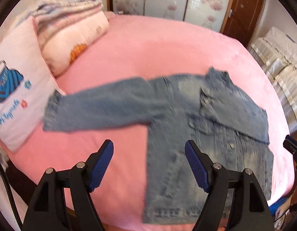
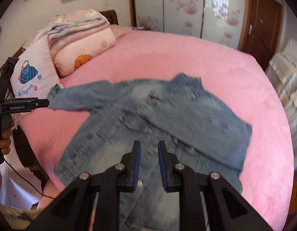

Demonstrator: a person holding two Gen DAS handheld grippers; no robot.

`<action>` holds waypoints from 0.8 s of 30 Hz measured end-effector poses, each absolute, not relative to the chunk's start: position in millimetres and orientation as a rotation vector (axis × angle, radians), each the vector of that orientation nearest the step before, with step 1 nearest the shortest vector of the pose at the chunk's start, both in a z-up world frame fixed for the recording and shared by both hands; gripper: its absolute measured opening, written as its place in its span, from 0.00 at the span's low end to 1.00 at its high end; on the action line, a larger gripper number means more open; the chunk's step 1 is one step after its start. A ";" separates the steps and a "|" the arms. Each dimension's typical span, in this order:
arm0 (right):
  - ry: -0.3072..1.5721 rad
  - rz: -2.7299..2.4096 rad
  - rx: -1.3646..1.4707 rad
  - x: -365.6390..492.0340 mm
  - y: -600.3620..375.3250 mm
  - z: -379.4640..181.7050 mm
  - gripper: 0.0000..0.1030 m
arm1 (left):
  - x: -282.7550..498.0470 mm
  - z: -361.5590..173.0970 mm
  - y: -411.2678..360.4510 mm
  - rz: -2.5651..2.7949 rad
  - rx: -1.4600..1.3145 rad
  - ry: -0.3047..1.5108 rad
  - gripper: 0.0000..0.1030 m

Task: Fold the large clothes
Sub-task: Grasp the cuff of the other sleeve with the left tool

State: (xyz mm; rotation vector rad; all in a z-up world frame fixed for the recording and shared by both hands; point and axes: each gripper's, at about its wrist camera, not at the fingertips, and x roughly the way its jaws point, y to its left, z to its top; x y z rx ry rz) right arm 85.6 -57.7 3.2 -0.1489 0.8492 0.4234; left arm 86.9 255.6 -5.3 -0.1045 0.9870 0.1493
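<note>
Pink bed (image 1: pixel 148 44) serves as folding surface. Denim jacket (image 1: pixel 186 127) lies flat, one sleeve folded across chest, other stretched toward pillow (image 1: pixel 19 88). Left gripper (image 1: pixel 148 165) fingers spread, empty. Right gripper (image 2: pixel 149 163) fingers narrowly parted, empty, above hem.

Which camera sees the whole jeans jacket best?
The right wrist view: the denim jacket shows almost whole, one sleeve spread out, the other folded across its front. In the left wrist view, the left hand-held gripper hides part of the denim jacket's hem.
</note>
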 end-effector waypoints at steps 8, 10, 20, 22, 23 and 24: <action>0.702 0.442 -0.120 136.5 7.4 44.6 0.40 | 113.4 15.4 316.6 0.258 -0.140 0.906 0.73; 0.689 0.440 -0.104 148.9 21.0 45.1 0.40 | 117.9 10.7 329.9 0.276 -0.161 0.905 0.73; 0.731 0.394 -0.089 210.3 92.7 -4.2 0.40 | 159.9 -77.2 414.6 0.293 -0.441 1.006 0.73; 0.766 0.384 -0.092 219.9 102.5 -20.7 0.40 | 161.3 -103.6 434.9 0.280 -0.563 1.032 0.73; 0.787 0.391 -0.091 222.8 106.5 -28.7 0.40 | 160.8 -119.4 445.0 0.277 -0.631 1.046 0.73; 0.809 0.401 -0.092 225.7 112.9 -38.2 0.40 | 160.3 -131.2 451.6 0.279 -0.678 1.055 0.73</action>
